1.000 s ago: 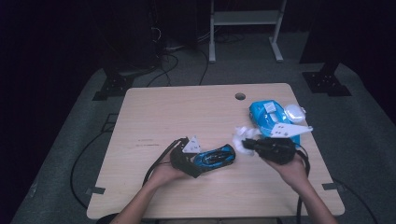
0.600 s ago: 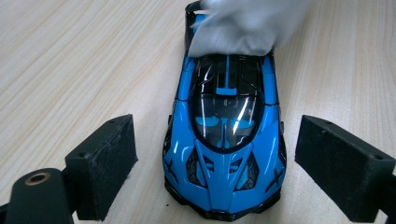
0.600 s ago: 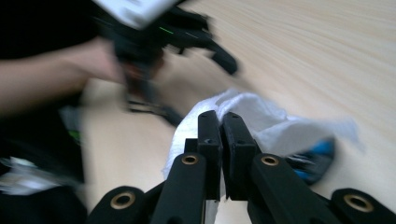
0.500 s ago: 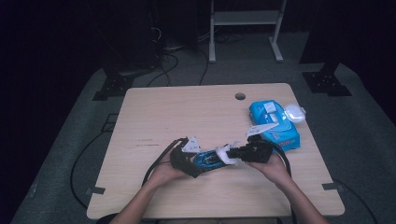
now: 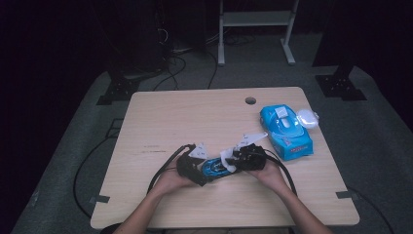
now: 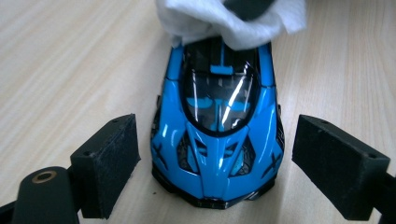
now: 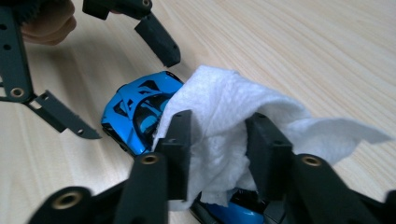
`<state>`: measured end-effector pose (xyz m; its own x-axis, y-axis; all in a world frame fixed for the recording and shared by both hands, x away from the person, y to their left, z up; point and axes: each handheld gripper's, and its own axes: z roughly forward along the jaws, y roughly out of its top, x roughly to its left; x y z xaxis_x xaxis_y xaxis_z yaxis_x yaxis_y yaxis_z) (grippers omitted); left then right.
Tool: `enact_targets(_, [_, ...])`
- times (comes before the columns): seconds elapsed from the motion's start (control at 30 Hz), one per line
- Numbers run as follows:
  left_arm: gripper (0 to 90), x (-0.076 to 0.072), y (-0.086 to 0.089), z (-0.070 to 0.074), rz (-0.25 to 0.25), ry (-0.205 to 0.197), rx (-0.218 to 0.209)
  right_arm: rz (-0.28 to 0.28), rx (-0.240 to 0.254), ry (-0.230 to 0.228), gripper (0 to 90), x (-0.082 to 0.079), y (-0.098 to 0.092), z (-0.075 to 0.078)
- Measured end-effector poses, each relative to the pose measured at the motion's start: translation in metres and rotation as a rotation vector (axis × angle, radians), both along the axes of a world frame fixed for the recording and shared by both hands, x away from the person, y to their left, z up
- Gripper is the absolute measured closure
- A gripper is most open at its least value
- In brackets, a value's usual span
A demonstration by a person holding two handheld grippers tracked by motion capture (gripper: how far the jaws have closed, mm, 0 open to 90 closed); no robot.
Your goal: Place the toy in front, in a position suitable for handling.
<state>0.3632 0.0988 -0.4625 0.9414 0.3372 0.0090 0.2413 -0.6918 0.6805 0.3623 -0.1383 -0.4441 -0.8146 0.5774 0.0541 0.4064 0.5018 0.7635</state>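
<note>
The blue toy car (image 5: 214, 168) sits on the table (image 5: 195, 122) right in front of the person, and both grippers are on the case. The left gripper (image 6: 217, 158) stands released, a jaw on each side of the car's nose with a clear gap to either flank, bracketing but not pinching. From the car's tail end comes the right gripper (image 7: 219, 149), whose jaws have just been opening; a white wipe (image 7: 224, 116) is bunched between them and draped over the rear of the car. Whether the pads still pinch that wipe, I cannot tell.

Well off beyond the car's tail, near the table's far right edge, lies the blue wipe pack (image 5: 286, 130).

Handling, as I read it: the car looks small, light and hard-shelled, and that glossy paint will be slippery, so on its wheels it will likely roll away from any push. Best hold is across the flanks, low on the body near the front wheels, where the left pads already wait. The wipe is soft, limp and almost weightless; it wants pressing down through the cloth, not gripping at a corner.
</note>
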Motion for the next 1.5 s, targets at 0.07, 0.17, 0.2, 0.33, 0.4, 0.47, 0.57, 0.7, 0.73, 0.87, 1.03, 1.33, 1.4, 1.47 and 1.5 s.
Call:
enact_targets(0.07, [14.8, 0.000, -0.001, -0.002, 0.002, 0.000, 0.016, -0.006, 0.009, 0.000, 69.8, -0.002, 0.000, -0.005])
enact_targets(0.17, [18.2, 0.002, 0.000, -0.005, 0.001, 0.016, 0.038, -0.010, 0.013, 0.000, 75.3, -0.002, -0.003, -0.005])
enact_targets(0.2, [22.7, 0.002, 0.000, -0.005, -0.004, 0.016, 0.039, -0.014, 0.009, -0.005, 77.3, -0.002, -0.005, -0.005])
enact_targets(0.33, [23.0, 0.003, 0.000, -0.006, -0.007, 0.020, 0.037, -0.034, 0.005, -0.015, 83.7, -0.005, -0.011, -0.004])
enact_targets(0.4, [23.0, 0.003, 0.000, -0.006, -0.006, 0.021, 0.034, -0.030, -0.009, -0.031, 84.8, -0.009, -0.008, -0.004])
enact_targets(0.47, [22.9, 0.003, 0.000, -0.006, -0.009, 0.018, 0.033, -0.001, -0.004, -0.033, 84.9, -0.014, 0.000, -0.004])
enact_targets(0.57, [22.9, 0.003, 0.000, -0.007, -0.009, 0.015, 0.028, 0.075, 0.019, -0.008, 85.0, -0.023, 0.017, -0.006])
enact_targets(0.7, [22.9, 0.003, 0.000, -0.007, -0.012, 0.013, 0.026, 0.115, -0.043, -0.030, 85.0, -0.028, 0.027, -0.007])
enact_targets(0.73, [22.9, 0.003, 0.000, -0.007, -0.012, 0.012, 0.025, 0.106, -0.048, -0.031, 85.0, -0.027, 0.023, -0.006])
enact_targets(0.87, [23.2, 0.002, 0.000, -0.007, -0.018, 0.004, 0.027, 0.028, -0.091, -0.053, 85.3, -0.023, -0.003, -0.003])
enact_targets(1.03, [25.9, 0.002, 0.000, -0.007, -0.020, 0.001, 0.019, -0.021, -0.107, -0.070, 85.4, -0.021, -0.013, -0.004])
enact_targets(1.33, [26.0, 0.003, 0.001, -0.007, -0.025, 0.010, 0.013, 0.063, -0.085, -0.045, 85.3, -0.025, 0.005, -0.003])
enact_targets(1.4, [26.1, 0.003, 0.001, -0.007, -0.026, 0.011, 0.012, 0.020, -0.096, -0.039, 85.3, -0.020, -0.007, -0.001])
enact_targets(1.47, [26.1, 0.004, 0.001, -0.007, -0.029, 0.009, 0.014, -0.023, -0.116, -0.054, 85.4, -0.018, -0.019, -0.001])
enact_targets(1.5, [26.1, 0.004, 0.001, -0.007, -0.030, 0.008, 0.013, -0.031, -0.106, -0.043, 85.5, -0.017, -0.022, -0.001])
